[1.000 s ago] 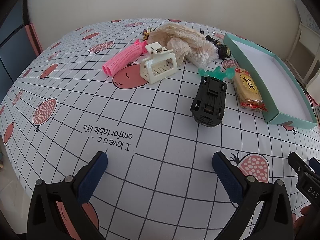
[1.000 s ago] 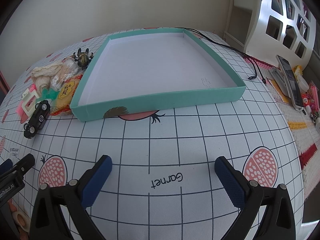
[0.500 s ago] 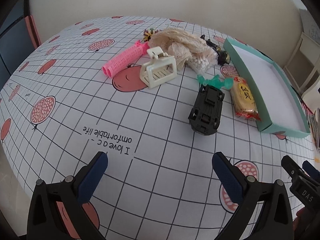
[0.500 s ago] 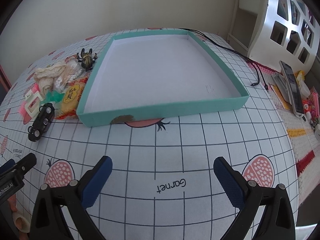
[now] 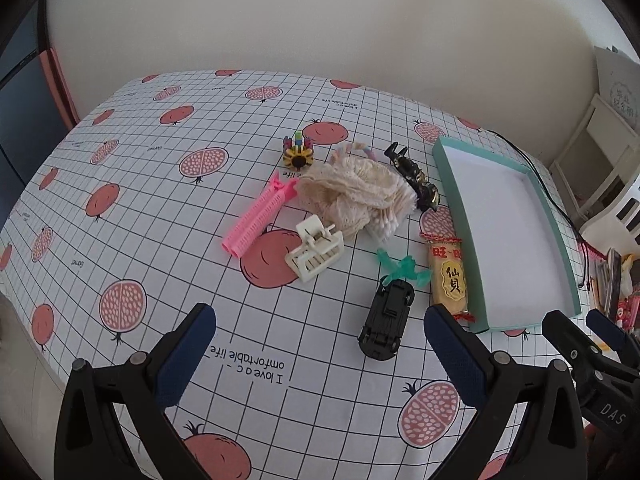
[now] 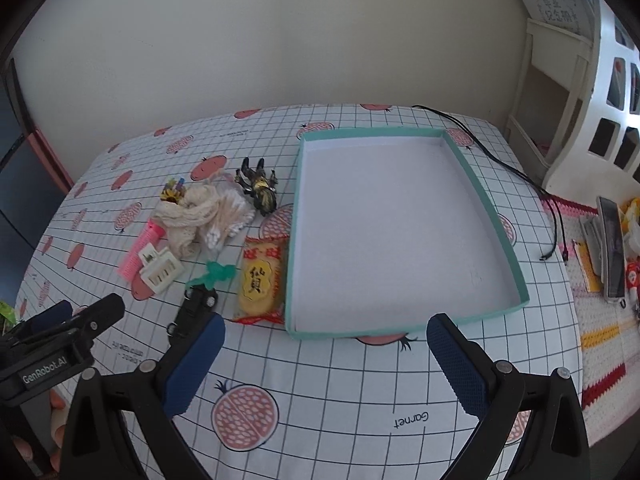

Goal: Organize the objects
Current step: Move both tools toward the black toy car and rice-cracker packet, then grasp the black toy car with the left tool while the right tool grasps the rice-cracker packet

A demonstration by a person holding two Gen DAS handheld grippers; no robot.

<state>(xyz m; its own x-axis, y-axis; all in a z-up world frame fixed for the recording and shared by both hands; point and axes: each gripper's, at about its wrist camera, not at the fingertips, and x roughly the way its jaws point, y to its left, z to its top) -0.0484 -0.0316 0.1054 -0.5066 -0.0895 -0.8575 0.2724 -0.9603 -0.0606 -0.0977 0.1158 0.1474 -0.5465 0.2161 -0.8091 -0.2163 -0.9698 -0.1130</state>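
Observation:
A teal tray (image 6: 482, 196) with a white floor lies on the grid tablecloth, nothing in it; it shows too in the left wrist view (image 5: 456, 196). Left of it lie a yellow snack packet (image 6: 260, 280), a black toy car (image 5: 387, 314), a green clip (image 5: 404, 269), a cream hair claw (image 5: 316, 255), a pink hair roller (image 5: 258, 218), a lace cloth (image 5: 352, 192), a bag of cotton swabs (image 6: 228, 220), a dark beetle toy (image 6: 260, 188) and a small sunflower toy (image 5: 298, 154). My left gripper (image 5: 320, 342) is open, hovering near the car. My right gripper (image 6: 326, 354) is open before the tray.
A black cable (image 6: 516, 176) trails along the table's right side. A white shelf unit (image 6: 580, 92) stands at the right, with a remote (image 6: 610, 248) and small items on a knitted mat. The other gripper's body (image 6: 60, 344) shows at lower left.
Both grippers have risen and pulled back from the table, so more of the cloth and the objects are in view. Nothing on the table has moved; both stay open.

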